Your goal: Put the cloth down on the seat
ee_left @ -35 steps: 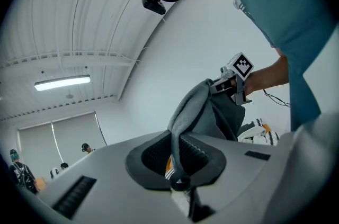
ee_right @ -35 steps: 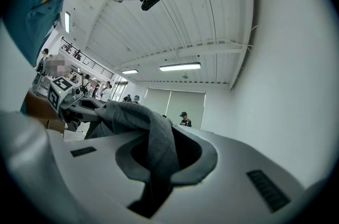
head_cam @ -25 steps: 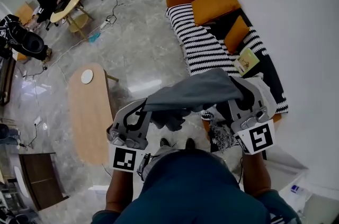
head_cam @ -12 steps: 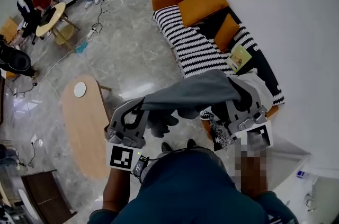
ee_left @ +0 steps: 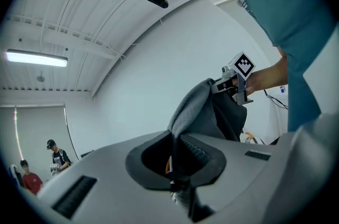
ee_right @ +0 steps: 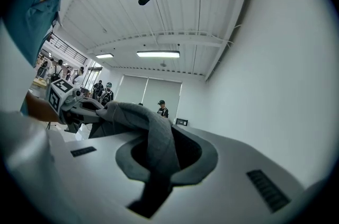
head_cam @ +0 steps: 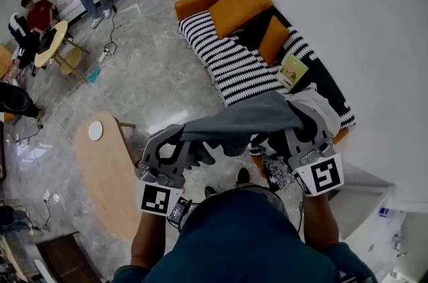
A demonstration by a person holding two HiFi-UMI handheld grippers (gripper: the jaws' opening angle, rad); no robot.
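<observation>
A grey marble floor (head_cam: 154, 81) spreads below you, and a striped sofa seat (head_cam: 224, 64) runs along the white wall (head_cam: 348, 21) ahead. You hold the grey cloth (head_cam: 244, 120) stretched in the air between both tools, just short of the seat's near end. Your left hand-held gripper (head_cam: 189, 136) is clamped on one edge of the cloth and your right hand-held gripper (head_cam: 299, 118) on the other. Loose folds hang beneath.

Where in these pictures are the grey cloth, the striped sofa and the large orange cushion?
grey cloth (head_cam: 247, 120), head view, middle of its stretched top fold.
striped sofa (head_cam: 224, 61), head view, bare part of the striped seat.
large orange cushion (head_cam: 239, 5), head view, centre of its top face.
</observation>
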